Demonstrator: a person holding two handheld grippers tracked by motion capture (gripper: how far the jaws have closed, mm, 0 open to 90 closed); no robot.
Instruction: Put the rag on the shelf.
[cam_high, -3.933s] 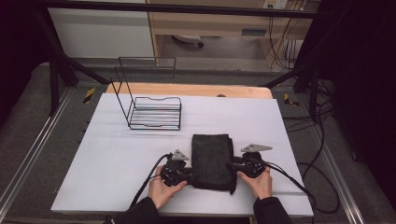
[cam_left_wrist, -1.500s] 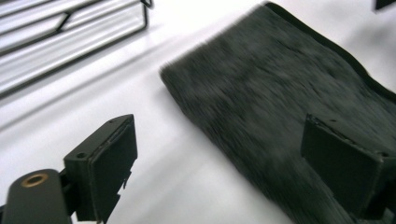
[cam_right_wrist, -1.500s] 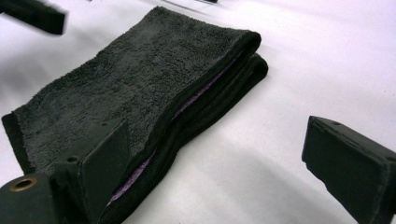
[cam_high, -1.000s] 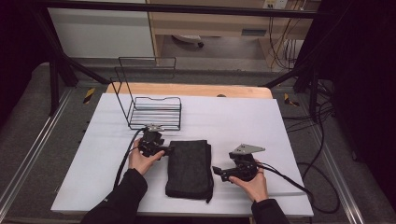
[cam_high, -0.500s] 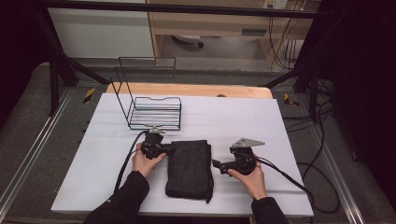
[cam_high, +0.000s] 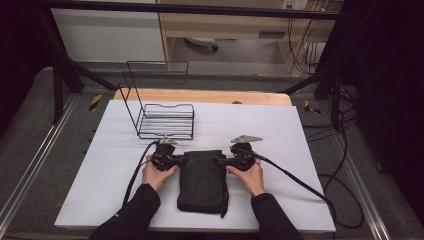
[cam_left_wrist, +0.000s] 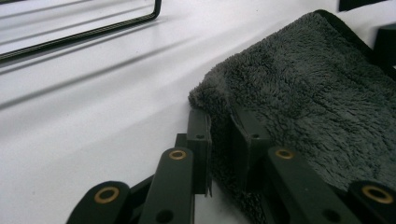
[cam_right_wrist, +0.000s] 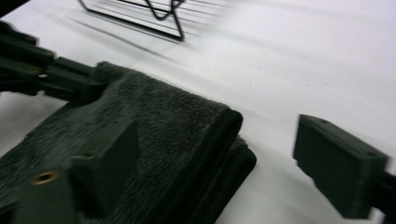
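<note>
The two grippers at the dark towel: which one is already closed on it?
The left gripper: its jaws pinch the towel's corner. The right gripper stands wide, one jaw clear of it.

Black wire rack (cam_high: 162, 117) on white table (cam_high: 310, 165), wooden board (cam_high: 200, 96) behind, cables (cam_high: 345, 150) at right

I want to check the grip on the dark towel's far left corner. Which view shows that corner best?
The left gripper view: the left gripper has closed on the towel corner, pile bunched between its jaws. The high view shows the whole folded towel, the corner tiny. The right gripper view shows the towel's right corner, with that grip far off.
</note>
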